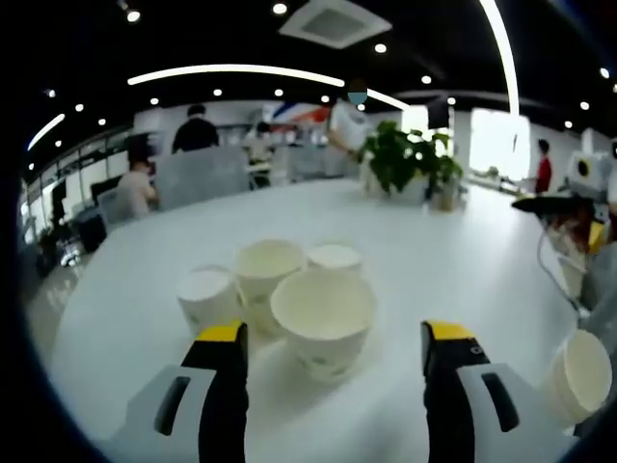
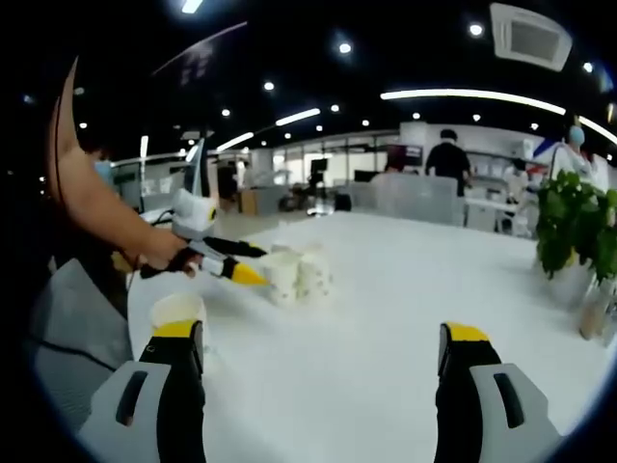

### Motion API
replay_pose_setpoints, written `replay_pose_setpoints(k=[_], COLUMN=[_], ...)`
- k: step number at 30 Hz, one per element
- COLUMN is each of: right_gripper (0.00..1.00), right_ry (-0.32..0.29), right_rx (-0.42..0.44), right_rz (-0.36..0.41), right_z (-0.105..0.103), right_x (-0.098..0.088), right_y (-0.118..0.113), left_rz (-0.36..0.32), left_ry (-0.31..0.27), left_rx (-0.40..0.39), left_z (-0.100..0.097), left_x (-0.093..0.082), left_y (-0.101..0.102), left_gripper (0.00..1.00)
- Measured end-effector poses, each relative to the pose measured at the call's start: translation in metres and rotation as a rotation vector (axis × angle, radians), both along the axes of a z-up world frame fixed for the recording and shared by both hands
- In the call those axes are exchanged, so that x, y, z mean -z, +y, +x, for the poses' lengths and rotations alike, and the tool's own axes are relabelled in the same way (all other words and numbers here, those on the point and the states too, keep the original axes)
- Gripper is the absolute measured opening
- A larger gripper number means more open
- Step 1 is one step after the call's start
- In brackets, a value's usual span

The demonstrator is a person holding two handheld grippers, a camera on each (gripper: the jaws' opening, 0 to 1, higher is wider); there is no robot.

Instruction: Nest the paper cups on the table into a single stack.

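Left gripper (image 1: pixel 333 347) wide open and empty, dead ahead of the nearest cream paper cup (image 1: pixel 323 321), mouth-up in the cluster; right gripper (image 2: pixel 318 352) equally open, empty, further off.

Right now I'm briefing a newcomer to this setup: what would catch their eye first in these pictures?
The cluster of paper cups on the white table, just ahead of the left gripper with its yellow-tipped fingers spread wide. A separate cup lies tipped at the left gripper view's right edge. Farther back on the table stands a leafy potted plant.
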State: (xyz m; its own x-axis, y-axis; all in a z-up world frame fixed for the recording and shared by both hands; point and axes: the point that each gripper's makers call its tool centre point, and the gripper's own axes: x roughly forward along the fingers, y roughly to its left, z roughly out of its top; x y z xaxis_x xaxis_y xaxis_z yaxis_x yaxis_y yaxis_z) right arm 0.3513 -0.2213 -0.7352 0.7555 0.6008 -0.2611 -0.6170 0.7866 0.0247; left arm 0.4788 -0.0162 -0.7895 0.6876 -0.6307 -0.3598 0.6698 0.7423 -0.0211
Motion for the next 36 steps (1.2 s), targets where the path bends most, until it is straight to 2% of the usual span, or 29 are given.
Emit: replay_pose_setpoints(k=[6, 11, 17, 25, 36], right_gripper=[1.00, 0.99, 0.99, 0.99, 0.99], right_ry=[0.009, -0.006, -0.009, -0.002, 0.004], right_rx=[0.006, 0.014, 0.013, 0.017, 0.017], right_rz=[0.001, 0.010, 0.012, 0.010, 0.010], right_z=[-0.001, 0.002, 0.002, -0.002, -0.004], right_x=[0.003, -0.003, -0.003, 0.001, 0.002], right_y=[-0.004, -0.002, -0.002, -0.004, -0.003], left_rz=[0.017, 0.052, 0.100, 0.108, 0.106], left_ry=[0.000, -0.014, -0.016, -0.020, -0.014], left_rx=[0.015, 0.023, 0.032, 0.029, 0.039], left_z=[0.009, 0.017, 0.017, 0.018, 0.009], left_x=[0.003, 0.008, 0.013, 0.014, 0.014], left_y=[-0.010, -0.014, -0.014, -0.008, -0.002], left_gripper=[0.66, 0.62, 0.48, 0.46, 0.44])
